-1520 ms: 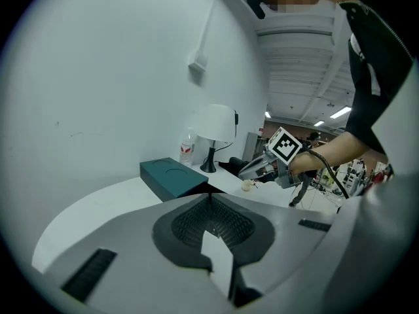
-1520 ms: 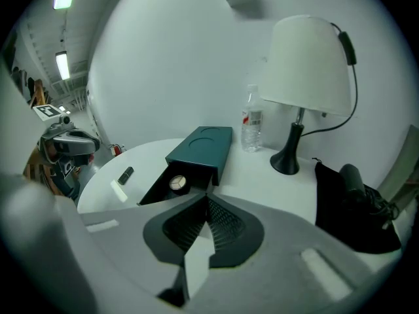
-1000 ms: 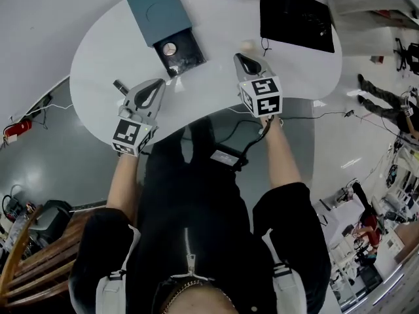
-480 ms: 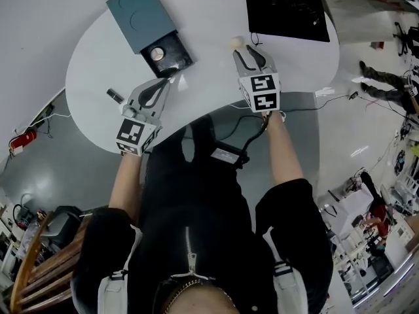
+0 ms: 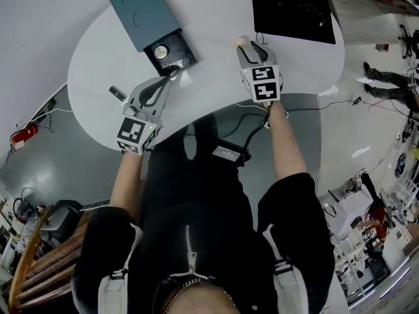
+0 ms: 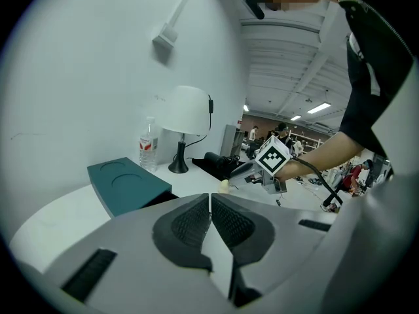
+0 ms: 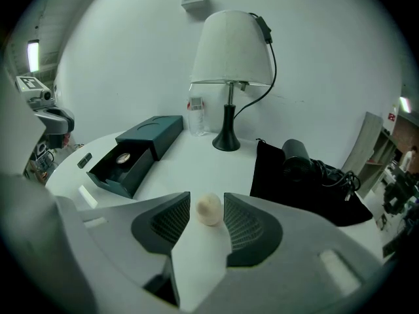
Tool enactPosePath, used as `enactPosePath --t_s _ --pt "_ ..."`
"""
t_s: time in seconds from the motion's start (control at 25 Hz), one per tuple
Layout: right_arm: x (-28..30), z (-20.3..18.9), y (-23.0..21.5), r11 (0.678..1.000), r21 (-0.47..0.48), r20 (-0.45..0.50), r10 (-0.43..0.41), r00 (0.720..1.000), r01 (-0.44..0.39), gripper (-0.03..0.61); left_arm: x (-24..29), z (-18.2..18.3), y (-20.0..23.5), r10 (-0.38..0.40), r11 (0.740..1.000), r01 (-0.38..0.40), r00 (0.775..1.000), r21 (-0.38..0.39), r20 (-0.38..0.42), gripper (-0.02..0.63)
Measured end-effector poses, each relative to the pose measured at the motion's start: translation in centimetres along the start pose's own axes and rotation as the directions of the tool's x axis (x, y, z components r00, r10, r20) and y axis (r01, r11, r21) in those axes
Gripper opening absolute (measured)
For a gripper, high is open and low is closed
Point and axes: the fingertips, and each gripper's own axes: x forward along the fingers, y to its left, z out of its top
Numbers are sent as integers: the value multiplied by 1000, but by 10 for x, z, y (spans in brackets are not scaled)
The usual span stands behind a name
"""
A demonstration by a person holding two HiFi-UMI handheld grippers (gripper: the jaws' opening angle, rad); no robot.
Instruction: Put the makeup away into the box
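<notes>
A beige egg-shaped makeup sponge [image 7: 209,209] [image 5: 243,41] lies on the white table [image 5: 216,84]. My right gripper [image 7: 208,222] [image 5: 249,47] stands open around it; its jaws have just been opening, and the pads do not press on the sponge. The teal box [image 5: 144,10] [image 7: 152,131] has its dark drawer [image 5: 170,52] [image 7: 118,170] pulled out, with a round compact [image 7: 122,156] inside. My left gripper [image 6: 210,205] [image 5: 171,74] is shut and empty, its tip at the drawer's near corner.
A white lamp [image 7: 230,57] and a water bottle [image 7: 196,116] stand at the back. A black bag with a hair dryer [image 7: 308,172] lies to the right. A small black tube [image 5: 116,93] and a small white piece [image 7: 87,195] lie near the drawer.
My right gripper has moved forward and down to the sponge and opened around it. The left gripper has moved up to the drawer's corner and then kept still.
</notes>
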Motion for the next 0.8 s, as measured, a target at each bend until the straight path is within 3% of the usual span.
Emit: enactPosePath --t_s 0.32,0.8 --pt "14 -15 -3 1000 -10 -58 -21 998 20 160 -4 -5 5 12 1000 -12 1000 -3 -5 14" --pt "17 -7 0 999 -39 -56 -13 998 11 146 -4 -4 5 10 1000 -10 1000 -5 -8 14"
